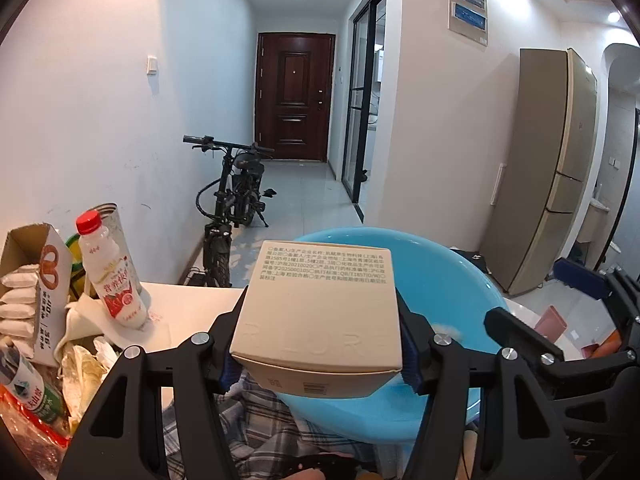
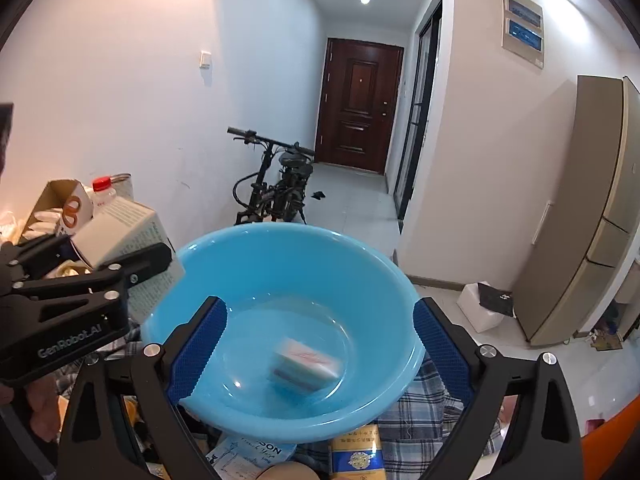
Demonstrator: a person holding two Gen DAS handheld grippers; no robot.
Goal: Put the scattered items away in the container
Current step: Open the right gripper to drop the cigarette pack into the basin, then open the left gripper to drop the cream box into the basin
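Note:
My left gripper (image 1: 320, 344) is shut on a beige cardboard box (image 1: 320, 312) and holds it above the near rim of the blue plastic basin (image 1: 452, 280). In the right wrist view the box (image 2: 124, 232) hangs at the basin's left rim (image 2: 192, 248), held by the left gripper (image 2: 132, 264). My right gripper (image 2: 316, 336) is open and empty over the basin. A small pink and white packet (image 2: 306, 364), blurred, lies in the basin's bottom. The right gripper also shows at the right of the left wrist view (image 1: 560, 320).
An open carton of white packets (image 1: 28, 300), a red-capped milk bottle (image 1: 110, 272) and crumpled wrappers (image 1: 84, 364) stand at the left. Plaid cloth (image 2: 420, 408), a blue-yellow packet (image 2: 356, 456) and a white pouch (image 2: 252, 456) lie under the basin. A bicycle (image 1: 236, 200) stands beyond the table.

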